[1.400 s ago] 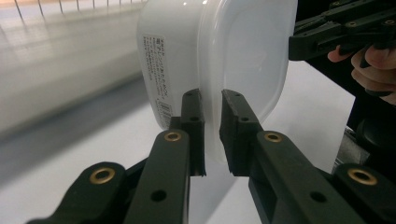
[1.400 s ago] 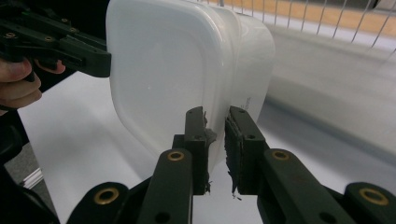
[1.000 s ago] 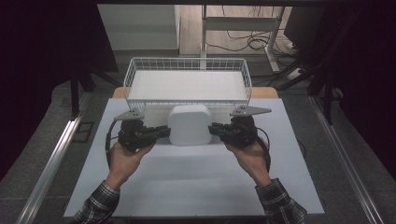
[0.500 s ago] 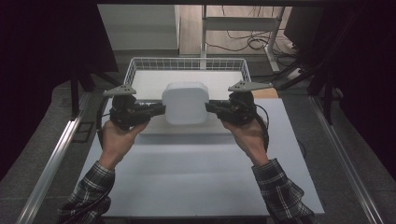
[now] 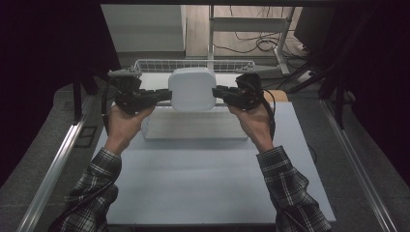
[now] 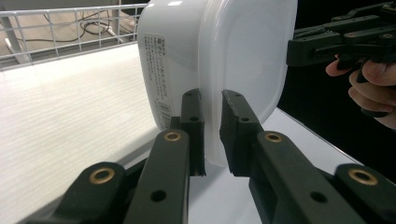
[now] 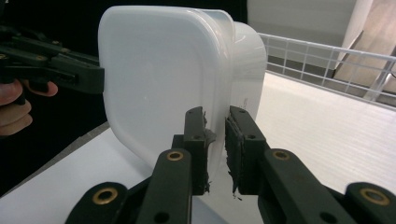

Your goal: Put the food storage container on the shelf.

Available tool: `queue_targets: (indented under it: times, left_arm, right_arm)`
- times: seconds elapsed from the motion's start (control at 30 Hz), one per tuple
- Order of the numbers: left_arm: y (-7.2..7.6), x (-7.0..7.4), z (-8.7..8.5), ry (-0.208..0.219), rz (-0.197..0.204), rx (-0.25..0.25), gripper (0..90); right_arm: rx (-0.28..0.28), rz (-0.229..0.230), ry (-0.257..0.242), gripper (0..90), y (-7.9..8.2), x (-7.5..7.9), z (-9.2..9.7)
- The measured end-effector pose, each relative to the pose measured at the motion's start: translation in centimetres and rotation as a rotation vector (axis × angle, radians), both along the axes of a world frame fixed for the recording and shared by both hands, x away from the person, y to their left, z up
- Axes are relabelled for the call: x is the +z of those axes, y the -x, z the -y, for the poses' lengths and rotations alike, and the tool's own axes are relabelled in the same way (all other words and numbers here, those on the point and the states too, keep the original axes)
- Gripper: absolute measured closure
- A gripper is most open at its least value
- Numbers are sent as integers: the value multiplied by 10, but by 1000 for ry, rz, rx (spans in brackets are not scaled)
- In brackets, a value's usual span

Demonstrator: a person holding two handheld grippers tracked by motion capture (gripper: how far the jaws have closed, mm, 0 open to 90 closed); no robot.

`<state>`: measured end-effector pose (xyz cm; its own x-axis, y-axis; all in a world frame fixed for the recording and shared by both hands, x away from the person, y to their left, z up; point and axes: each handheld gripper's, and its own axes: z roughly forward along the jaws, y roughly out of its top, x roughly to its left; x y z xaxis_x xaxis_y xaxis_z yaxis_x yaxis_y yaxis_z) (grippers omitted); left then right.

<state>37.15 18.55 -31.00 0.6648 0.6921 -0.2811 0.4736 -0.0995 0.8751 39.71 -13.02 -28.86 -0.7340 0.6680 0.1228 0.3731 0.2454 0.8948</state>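
Left gripper and right gripper fingers pinch opposite rims of the tub, centre frame; advise equal height, level carry.

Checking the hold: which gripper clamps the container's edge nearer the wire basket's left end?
The left gripper, at the white container's left edge; the right gripper grips the opposite edge.

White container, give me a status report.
Left gripper and right gripper each clamp the white container's rim. Container airborne above wire basket. Nothing in the way.
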Motion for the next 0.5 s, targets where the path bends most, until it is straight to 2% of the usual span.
queue_targets:
  times: [0.23,0.5]
  left_arm:
    - [-16,-3,0,2,-30,20,795]
    - [-26,-8,2,3,-49,39,775]
  right_arm:
    - [-20,-21,9,778,-14,1,-4]
    - [-25,-48,9,775,-23,-3,-7]
